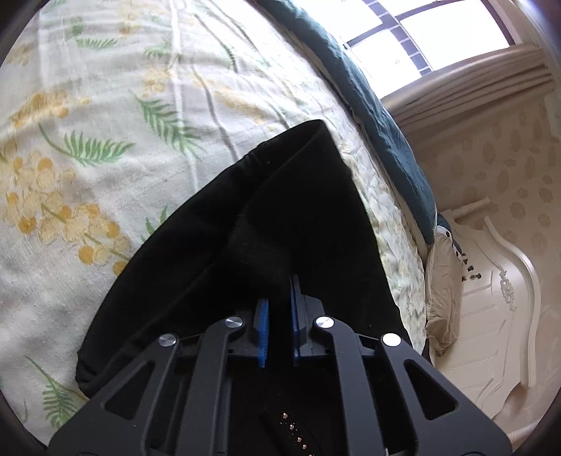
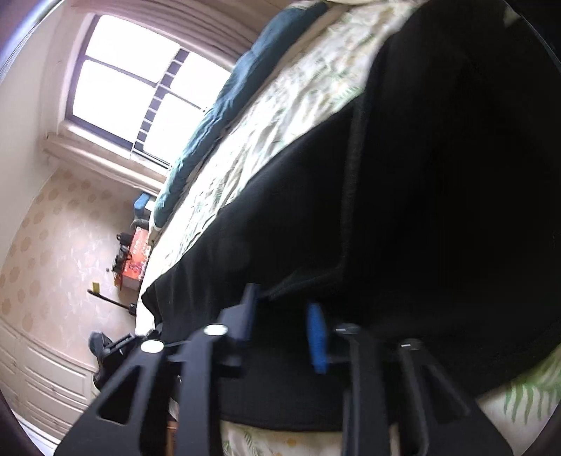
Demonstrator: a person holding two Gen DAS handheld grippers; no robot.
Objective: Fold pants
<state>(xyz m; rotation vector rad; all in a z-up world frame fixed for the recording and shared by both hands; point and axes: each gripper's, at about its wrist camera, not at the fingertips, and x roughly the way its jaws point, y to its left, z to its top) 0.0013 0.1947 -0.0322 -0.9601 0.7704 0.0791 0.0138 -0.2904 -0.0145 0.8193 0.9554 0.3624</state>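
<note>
**Black pants on floral bed, both grippers closed on the cloth**

No brand or readable writing anywhere. An orange box (image 2: pixel 136 257) at left centre of the right wrist view has print on it, too small and blurred to read.

Black pants (image 1: pixel 280 210) lie on the floral bedsheet (image 1: pixel 87 147), filling the lower centre of the left wrist view and running up to a rounded end near frame centre. Left gripper (image 1: pixel 279 298) sits at bottom centre, blue pads narrow, dark fabric pinched between them. Small row of studs at the very bottom, partly cut off by the gripper frame.

In the right wrist view the pants (image 2: pixel 438 175) take up the whole right half, a seam running down through the middle. Right gripper (image 2: pixel 284 308) at bottom centre, jaws narrow with the pants edge caught between the blue pads; the view is motion-blurred, so the contact is hard to make out sharply.

Edges: the pants edge lies close to the bed edge in the right wrist view, at lower left. Open sheet fills the left and top of the left wrist view. A teal blanket (image 1: pixel 378 115) runs along the far side of the bed, window (image 1: pixel 420 31) beyond. White headboard (image 1: pixel 491 298) at right, cream pillow (image 1: pixel 443 291) beside it.

Pants folds are mostly black on black, layers hard to separate. Both views are cropped by the fisheye rim.
</note>
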